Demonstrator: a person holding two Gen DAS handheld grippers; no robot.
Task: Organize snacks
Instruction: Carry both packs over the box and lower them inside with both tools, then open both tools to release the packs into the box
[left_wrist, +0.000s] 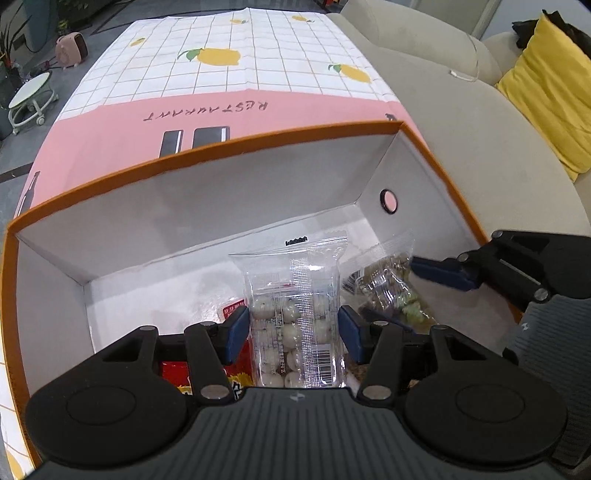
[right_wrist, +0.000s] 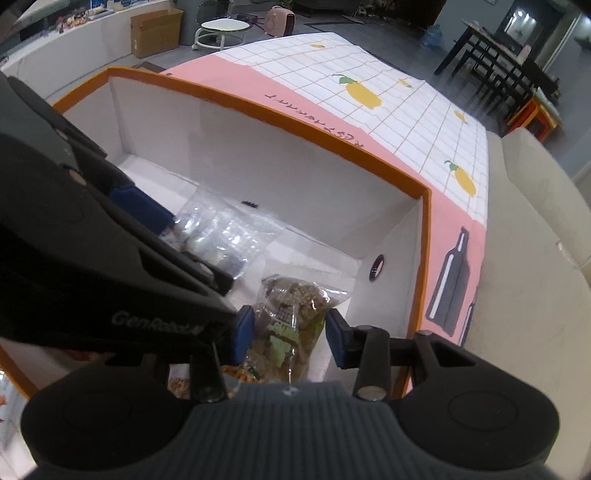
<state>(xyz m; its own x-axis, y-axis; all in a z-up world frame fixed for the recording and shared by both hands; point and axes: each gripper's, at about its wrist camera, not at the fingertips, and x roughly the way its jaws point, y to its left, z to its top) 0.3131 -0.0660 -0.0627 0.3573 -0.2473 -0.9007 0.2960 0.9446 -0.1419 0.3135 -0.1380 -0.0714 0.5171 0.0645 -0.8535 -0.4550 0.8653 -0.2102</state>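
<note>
Pinching a clear packet of white round candies (left_wrist: 293, 325) between its blue pads, the left claw (left_wrist: 293, 334) reaches down into the orange-rimmed box (left_wrist: 207, 149). Beside it, the right claw (right_wrist: 290, 334) grips a clear bag of brown and green snacks (right_wrist: 291, 314) inside the same box, on the lemon-print surface (left_wrist: 229, 70).

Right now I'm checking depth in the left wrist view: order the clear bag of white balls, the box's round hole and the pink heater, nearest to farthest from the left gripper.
1. Clear bag of white balls: between the left gripper pads.
2. Round hole: right box wall.
3. Pink heater: floor, far left.
</note>
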